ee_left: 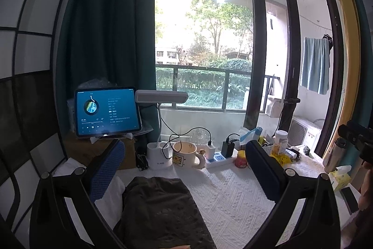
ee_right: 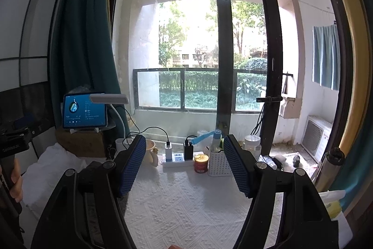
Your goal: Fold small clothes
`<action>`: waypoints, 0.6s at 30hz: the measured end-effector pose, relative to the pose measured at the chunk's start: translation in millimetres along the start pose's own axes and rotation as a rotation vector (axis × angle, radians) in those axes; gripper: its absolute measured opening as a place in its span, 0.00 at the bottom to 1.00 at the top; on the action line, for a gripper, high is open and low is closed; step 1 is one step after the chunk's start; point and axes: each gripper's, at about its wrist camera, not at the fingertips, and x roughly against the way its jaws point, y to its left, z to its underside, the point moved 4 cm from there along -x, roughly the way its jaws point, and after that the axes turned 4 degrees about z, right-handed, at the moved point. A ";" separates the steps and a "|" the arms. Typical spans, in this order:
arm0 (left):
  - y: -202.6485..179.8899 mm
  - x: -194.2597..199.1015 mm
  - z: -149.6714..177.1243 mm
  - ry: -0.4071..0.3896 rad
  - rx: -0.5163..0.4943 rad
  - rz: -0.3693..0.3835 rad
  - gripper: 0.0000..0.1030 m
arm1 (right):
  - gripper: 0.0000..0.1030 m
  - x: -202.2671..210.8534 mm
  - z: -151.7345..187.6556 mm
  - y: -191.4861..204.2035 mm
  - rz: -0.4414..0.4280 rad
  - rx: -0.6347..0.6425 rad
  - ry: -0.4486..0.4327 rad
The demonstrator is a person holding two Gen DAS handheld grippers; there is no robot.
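Note:
A dark olive garment lies bunched on the white textured tablecloth, low in the left wrist view. My left gripper hovers over it, open wide, its blue pads holding nothing. The garment's far end sits between the fingers, nearer the left one. In the right wrist view my right gripper is open and empty above bare tablecloth. Only a dark strip of the garment shows there, beside the left finger. Each gripper appears at the edge of the other's view.
Along the window sill edge stand a tablet, a desk lamp, a mug, a power strip, a red can and a white basket. A metal flask, tissue pack and phone sit at the right.

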 end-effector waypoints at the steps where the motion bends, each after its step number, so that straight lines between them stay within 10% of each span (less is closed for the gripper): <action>1: -0.1 -0.7 0.1 0.004 0.000 0.001 0.99 | 0.70 -0.9 0.7 0.6 0.000 0.001 0.001; 18: 1.0 -4.9 -0.9 0.006 0.007 0.010 0.99 | 0.70 -3.8 0.2 -3.0 0.004 0.000 -0.001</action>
